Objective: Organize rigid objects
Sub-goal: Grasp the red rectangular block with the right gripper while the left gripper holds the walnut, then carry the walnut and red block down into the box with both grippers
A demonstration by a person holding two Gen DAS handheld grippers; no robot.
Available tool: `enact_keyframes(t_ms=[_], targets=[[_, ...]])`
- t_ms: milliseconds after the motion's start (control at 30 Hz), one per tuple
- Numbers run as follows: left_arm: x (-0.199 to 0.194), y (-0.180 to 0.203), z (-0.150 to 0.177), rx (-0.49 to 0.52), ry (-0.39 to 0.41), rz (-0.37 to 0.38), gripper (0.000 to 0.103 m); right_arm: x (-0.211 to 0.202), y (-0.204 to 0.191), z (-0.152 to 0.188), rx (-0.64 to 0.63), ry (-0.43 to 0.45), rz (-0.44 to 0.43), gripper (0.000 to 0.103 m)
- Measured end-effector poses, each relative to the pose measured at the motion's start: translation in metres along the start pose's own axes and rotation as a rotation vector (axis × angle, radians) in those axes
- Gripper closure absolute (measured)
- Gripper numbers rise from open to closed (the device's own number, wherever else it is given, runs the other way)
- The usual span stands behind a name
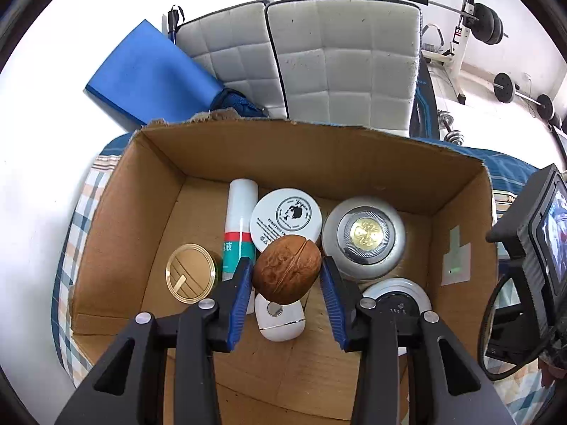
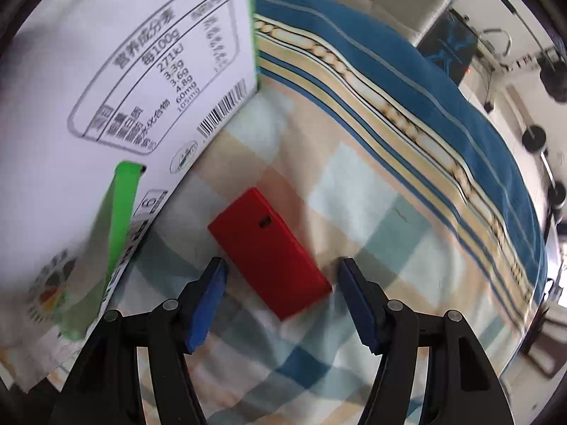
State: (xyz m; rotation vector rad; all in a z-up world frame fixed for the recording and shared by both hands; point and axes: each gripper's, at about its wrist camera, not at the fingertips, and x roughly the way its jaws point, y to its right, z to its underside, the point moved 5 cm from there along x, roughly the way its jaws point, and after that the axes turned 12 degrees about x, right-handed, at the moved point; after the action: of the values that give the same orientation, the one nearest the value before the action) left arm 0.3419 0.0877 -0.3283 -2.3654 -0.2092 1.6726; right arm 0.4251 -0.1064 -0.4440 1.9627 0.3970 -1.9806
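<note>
In the left wrist view, my left gripper point(image 1: 286, 261) is shut on a brown walnut point(image 1: 287, 272), held just above the inside of an open cardboard box point(image 1: 319, 134). Under it in the box lie a white tube bottle point(image 1: 241, 212), a white round tin point(image 1: 285, 217), a silver jar with a gold centre point(image 1: 365, 237), a gold-lidded jar point(image 1: 191, 271), a small white device point(image 1: 280, 322) and a silver-rimmed lid point(image 1: 397, 301). In the right wrist view, my right gripper point(image 2: 281, 262) points down, open, with a flat red box point(image 2: 269, 251) on the checked cloth between its fingers, untouched.
A tall white printed carton point(image 2: 124, 71) stands close on the left of the red box. The checked and striped cloth point(image 2: 372, 194) covers the surface. The other gripper's body point(image 1: 531, 265) is at the box's right side. Behind the box are white padded cushions point(image 1: 340, 60) and a blue slab point(image 1: 149, 74).
</note>
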Motion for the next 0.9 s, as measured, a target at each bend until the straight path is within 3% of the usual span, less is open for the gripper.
enact_keyframes(t_ms=[67,167,300,400,467,667,800,900], targets=[[0.001,0.001,0.001,0.000,-0.007,0.009,0.067,-0.001,-0.009,-0.004,0.020,0.003,-0.008,0.049],[0.002,0.001,0.003,0.002,-0.014,0.017,0.067,-0.001,-0.027,-0.006,0.050,0.002,0.007,0.061],[0.003,0.000,0.005,0.009,-0.021,0.024,0.067,0.006,-0.019,0.008,0.159,-0.027,0.026,0.064],[0.000,0.001,0.007,0.021,-0.022,0.033,0.067,0.012,0.007,0.043,0.354,-0.125,0.029,0.064],[-0.002,0.003,0.009,0.031,-0.021,0.041,0.067,0.013,0.015,0.061,0.446,-0.135,0.015,0.064],[-0.013,0.014,0.015,0.082,-0.014,0.085,0.067,0.019,0.042,0.134,0.787,-0.192,-0.158,0.063],[-0.019,0.019,0.016,0.104,-0.011,0.110,0.067,0.020,0.053,0.139,0.905,-0.184,-0.258,0.061],[-0.021,0.019,0.016,0.107,-0.011,0.126,0.067,0.021,0.048,0.132,0.905,-0.166,-0.186,0.061]])
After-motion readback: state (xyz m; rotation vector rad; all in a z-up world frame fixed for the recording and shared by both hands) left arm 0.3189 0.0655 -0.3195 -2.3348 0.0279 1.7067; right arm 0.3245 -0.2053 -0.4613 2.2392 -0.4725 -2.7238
